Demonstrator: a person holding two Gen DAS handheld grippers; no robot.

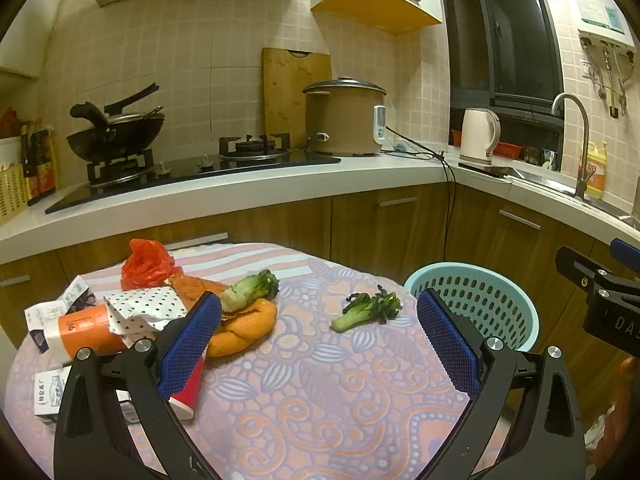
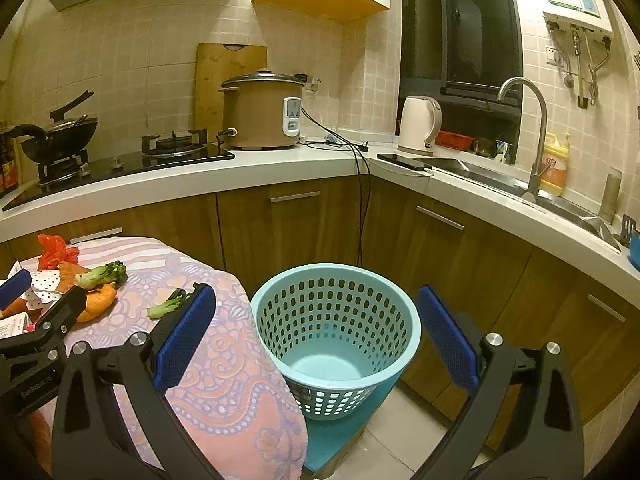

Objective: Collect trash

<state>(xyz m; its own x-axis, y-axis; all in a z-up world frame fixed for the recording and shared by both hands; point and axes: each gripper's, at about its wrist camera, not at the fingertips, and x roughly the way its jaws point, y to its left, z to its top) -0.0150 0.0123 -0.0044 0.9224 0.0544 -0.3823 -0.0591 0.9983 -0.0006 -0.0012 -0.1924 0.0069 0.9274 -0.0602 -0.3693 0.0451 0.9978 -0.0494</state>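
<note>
The left gripper (image 1: 318,344) hangs over the patterned tablecloth (image 1: 320,400) with its blue pads spread wide and nothing between them. The right gripper (image 2: 316,338) is likewise wide apart and holds nothing, poised above the light blue basket (image 2: 336,320), which stands just beside the tablecloth's edge. On the tablecloth, a small piece of greens (image 1: 366,310) lies nearest the basket. Farther from the basket sit a larger vegetable stalk (image 1: 250,290), an orange peel (image 1: 244,326), a red plastic bag (image 1: 146,264), dotted paper (image 1: 144,306) and small cartons (image 1: 46,398).
</note>
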